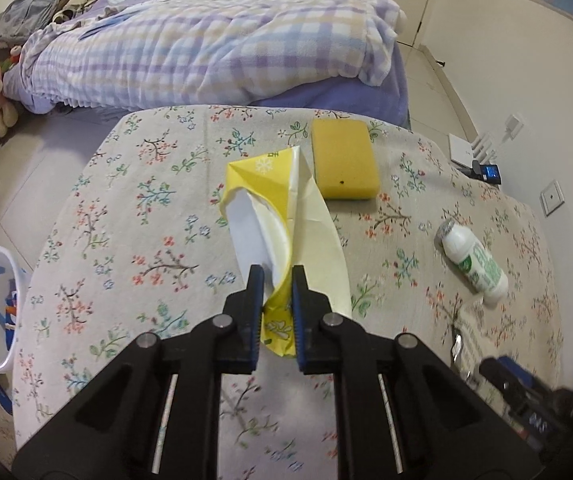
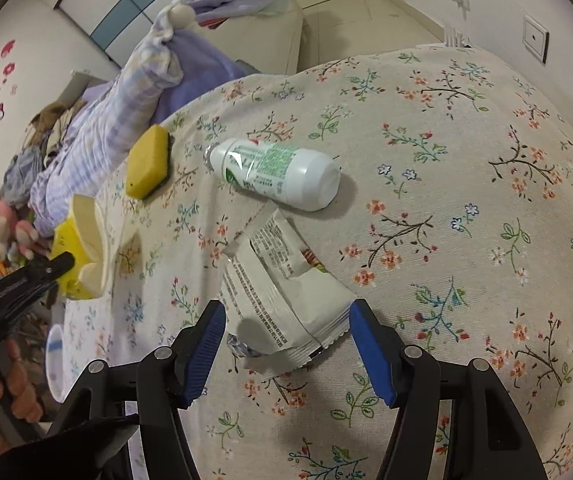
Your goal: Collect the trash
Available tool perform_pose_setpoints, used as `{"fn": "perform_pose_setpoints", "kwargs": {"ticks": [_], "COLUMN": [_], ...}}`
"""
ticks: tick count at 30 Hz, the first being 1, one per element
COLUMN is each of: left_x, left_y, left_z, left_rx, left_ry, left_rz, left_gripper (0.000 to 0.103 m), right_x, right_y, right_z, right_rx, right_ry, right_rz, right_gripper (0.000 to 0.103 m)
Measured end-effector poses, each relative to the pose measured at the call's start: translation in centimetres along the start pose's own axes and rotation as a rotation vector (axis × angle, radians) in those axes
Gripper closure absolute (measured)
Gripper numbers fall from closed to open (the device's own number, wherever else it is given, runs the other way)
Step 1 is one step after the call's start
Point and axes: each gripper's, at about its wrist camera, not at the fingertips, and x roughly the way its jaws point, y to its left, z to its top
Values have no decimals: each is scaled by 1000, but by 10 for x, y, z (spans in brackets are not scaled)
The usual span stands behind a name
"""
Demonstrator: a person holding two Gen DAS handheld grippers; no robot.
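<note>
Left gripper point(image 1: 277, 280) pinching my yellow wrapper point(image 1: 274, 208), long axis running away toward sponge point(image 1: 344, 164), right gripper point(image 2: 286, 324) wide astride white packet point(image 2: 282, 300), bottle point(image 2: 278, 172) lying crosswise beyond, table point(image 2: 486, 200) bare rightward.

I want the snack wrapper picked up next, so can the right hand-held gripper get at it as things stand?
Probably yes. The right hand-held gripper stands open with the white snack wrapper lying flat between its fingers, nothing covering it. The white bottle lies apart, beyond it.

On the table point(image 1: 134, 208), the sponge point(image 1: 344, 160) lies at the far edge, the paper wrapper point(image 1: 282, 216) beside it, the bottle point(image 1: 474, 264) toward the right edge.
</note>
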Motion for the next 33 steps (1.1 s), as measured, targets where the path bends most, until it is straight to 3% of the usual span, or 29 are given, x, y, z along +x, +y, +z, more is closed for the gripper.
{"fn": "perform_pose_setpoints", "kwargs": {"ticks": [9, 16, 24, 33], "left_x": [-27, -31, -50, -68], "left_y": [35, 70, 99, 129], "left_z": [-44, -70, -80, -86], "left_rx": [48, -4, -19, -45], "left_ry": [21, 74, 32, -6], "left_rz": [-37, -56, -17, 12], "left_gripper": [88, 88, 88, 88], "right_x": [8, 9, 1, -2], "right_y": [12, 18, 18, 32], "right_z": [-10, -15, -21, -30], "right_rx": [-90, -114, -88, -101], "right_ry": [4, 32, 68, 110], "right_rz": [-78, -70, -35, 40], "right_gripper": [38, 65, 92, 97]}}
